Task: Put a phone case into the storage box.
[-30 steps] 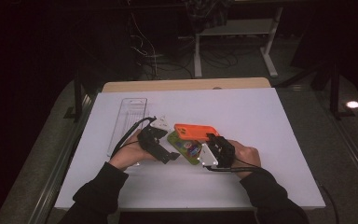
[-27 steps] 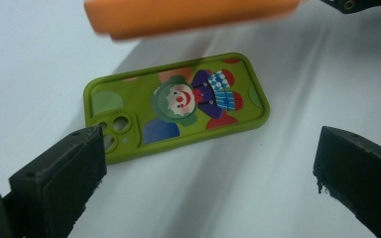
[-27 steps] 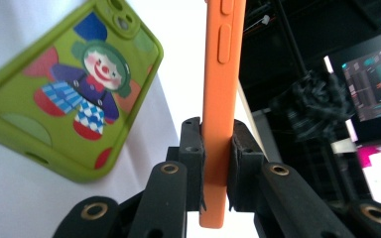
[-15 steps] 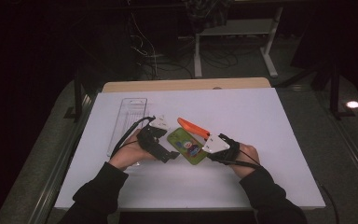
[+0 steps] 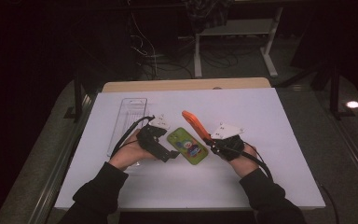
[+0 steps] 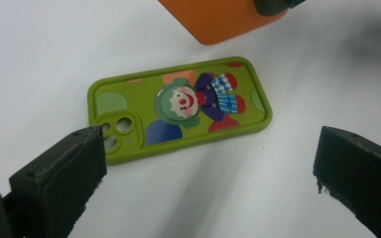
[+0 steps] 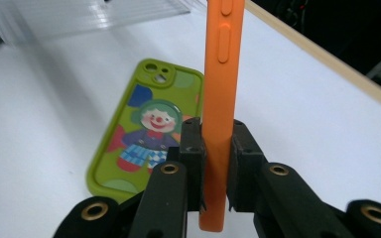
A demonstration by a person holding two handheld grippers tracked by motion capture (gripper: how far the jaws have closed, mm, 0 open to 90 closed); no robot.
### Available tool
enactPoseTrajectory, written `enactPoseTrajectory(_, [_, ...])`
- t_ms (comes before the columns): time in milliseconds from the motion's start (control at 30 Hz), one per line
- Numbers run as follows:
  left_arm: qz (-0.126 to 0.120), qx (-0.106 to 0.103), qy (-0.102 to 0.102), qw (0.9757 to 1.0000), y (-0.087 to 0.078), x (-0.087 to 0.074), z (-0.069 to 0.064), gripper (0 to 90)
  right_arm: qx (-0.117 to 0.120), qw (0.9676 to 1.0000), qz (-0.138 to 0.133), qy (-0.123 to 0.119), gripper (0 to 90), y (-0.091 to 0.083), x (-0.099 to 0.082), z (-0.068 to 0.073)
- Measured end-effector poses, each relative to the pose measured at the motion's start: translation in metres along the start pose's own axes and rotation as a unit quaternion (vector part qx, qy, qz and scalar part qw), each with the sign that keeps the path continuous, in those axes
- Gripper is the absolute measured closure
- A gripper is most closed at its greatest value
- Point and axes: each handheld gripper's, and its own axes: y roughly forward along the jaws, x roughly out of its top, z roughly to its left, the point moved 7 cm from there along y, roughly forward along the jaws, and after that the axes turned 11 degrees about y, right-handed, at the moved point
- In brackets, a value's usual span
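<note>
A green phone case [image 5: 187, 145] [image 6: 178, 107] [image 7: 141, 126] with a clown picture lies flat on the white table sheet [image 5: 270, 121]. My right gripper [image 5: 213, 141] [image 7: 214, 158] is shut on one end of an orange phone case [image 5: 195, 123] [image 7: 219, 99] [image 6: 218, 17], holding it edge-up and lifted just right of the green one. My left gripper [image 5: 169, 154] [image 6: 208, 173] stands open at the green case's near left side, its jaws wide apart with nothing between them.
A clear plastic tray [image 5: 127, 122] [image 7: 79, 15] lies at the left of the sheet, behind my left hand. The table's wooden far edge [image 5: 186, 85] runs behind the sheet. A metal stand and cables sit on the dark floor beyond.
My right gripper has lifted the orange case off the green case and turned it up on edge, moving right. The green case now lies uncovered. The left gripper barely moved.
</note>
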Motion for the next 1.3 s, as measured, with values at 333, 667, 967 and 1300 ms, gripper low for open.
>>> enactPoseTrajectory(333, [0.004,0.003,0.001,1.0,-0.001,-0.001,0.003,0.0,0.062,0.9922,-0.007,0.108,78.3,-0.001,0.0,-0.012])
enactPoseTrajectory(667, [-0.039,0.016,-0.021,0.9989,-0.011,0.007,0.015,0.0,0.076,0.9892,-0.007,0.125,78.3,-0.002,0.0,-0.012])
enactPoseTrajectory(967, [-0.09,0.024,-0.041,0.9948,-0.019,0.031,0.03,0.0,0.084,0.988,-0.018,0.128,78.3,-0.003,0.003,-0.008])
enactPoseTrajectory(1300, [-0.115,-0.005,-0.045,0.9924,-0.007,0.055,0.034,0.0,0.091,0.9863,-0.021,0.136,78.4,-0.003,0.003,-0.003])
